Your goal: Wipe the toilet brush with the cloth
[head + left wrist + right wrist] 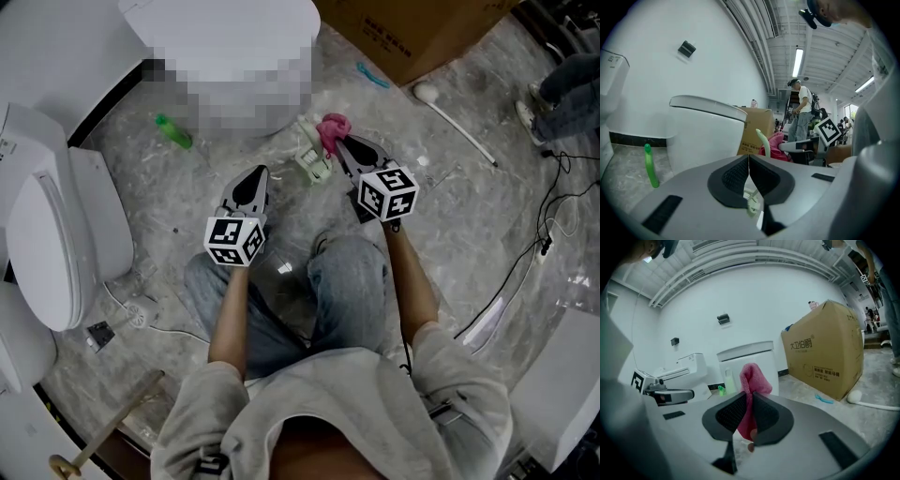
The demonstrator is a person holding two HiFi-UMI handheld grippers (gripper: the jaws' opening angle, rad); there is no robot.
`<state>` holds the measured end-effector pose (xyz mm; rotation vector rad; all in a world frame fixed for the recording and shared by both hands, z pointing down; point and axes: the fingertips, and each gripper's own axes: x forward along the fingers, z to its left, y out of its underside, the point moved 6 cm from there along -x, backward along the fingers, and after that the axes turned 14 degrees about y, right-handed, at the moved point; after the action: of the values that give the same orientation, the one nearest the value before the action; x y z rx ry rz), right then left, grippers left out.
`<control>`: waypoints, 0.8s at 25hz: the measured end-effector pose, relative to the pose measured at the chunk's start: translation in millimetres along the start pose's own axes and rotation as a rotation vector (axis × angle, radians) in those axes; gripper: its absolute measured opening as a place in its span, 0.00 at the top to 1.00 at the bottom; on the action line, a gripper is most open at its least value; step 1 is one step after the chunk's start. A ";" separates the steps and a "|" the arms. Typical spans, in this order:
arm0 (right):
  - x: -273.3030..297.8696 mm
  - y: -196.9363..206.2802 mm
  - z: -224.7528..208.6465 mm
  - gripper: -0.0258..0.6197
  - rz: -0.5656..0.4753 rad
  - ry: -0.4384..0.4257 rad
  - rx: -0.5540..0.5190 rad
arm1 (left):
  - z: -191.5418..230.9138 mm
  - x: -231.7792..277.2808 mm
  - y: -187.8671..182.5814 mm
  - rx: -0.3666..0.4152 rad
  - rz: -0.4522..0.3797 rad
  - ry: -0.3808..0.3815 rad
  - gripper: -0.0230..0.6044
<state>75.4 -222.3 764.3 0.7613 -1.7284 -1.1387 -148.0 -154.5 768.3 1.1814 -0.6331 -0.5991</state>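
Right gripper [343,142] clamped on the cloth [333,127] — toilet brush [314,161] stands roughly upright just to its left. Left gripper [262,173] closed on nothing, farther off — we'd wipe down along it.

2 bare forearms outstretched side by side, left hand-held gripper [260,172] jaws together, right hand-held gripper [340,142] tight on pink cloth [333,125]
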 end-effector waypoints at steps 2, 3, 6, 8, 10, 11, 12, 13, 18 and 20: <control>4.6 13.6 -3.5 0.87 0.032 0.005 0.012 | -0.4 1.5 0.7 0.000 0.005 0.001 0.93; 7.0 20.6 -5.6 0.87 0.049 0.007 0.021 | -1.0 2.4 1.2 0.000 0.008 0.002 0.93; 15.7 44.4 -12.7 0.87 0.103 0.017 0.046 | -2.2 5.3 3.2 0.000 0.016 0.004 0.93; 23.0 61.8 -18.1 0.87 0.140 0.024 0.065 | -1.8 7.2 4.5 0.001 0.022 0.004 0.93; 30.8 79.5 -22.9 0.87 0.177 0.033 0.088 | -1.1 8.0 5.2 0.003 0.026 0.003 0.93; 34.3 88.1 -25.1 0.87 0.196 0.037 0.099 | -1.0 8.1 5.5 0.003 0.028 0.002 0.93; 37.4 96.5 -27.2 0.87 0.215 0.041 0.108 | -1.0 8.2 5.9 0.003 0.030 0.001 0.93; 40.3 104.2 -29.4 0.87 0.231 0.044 0.115 | -1.1 8.6 6.1 0.003 0.031 -0.001 0.93; 55.2 133.4 -34.2 0.87 0.308 0.058 0.110 | 1.3 9.2 4.6 0.003 0.034 -0.010 0.93; 60.5 141.7 -34.4 0.87 0.333 0.063 0.101 | 2.7 8.5 4.4 0.002 0.033 -0.012 0.93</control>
<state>80.5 -231.5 921.9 0.5375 -1.7892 -0.7984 -143.7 -161.1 774.3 1.1674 -0.6627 -0.5781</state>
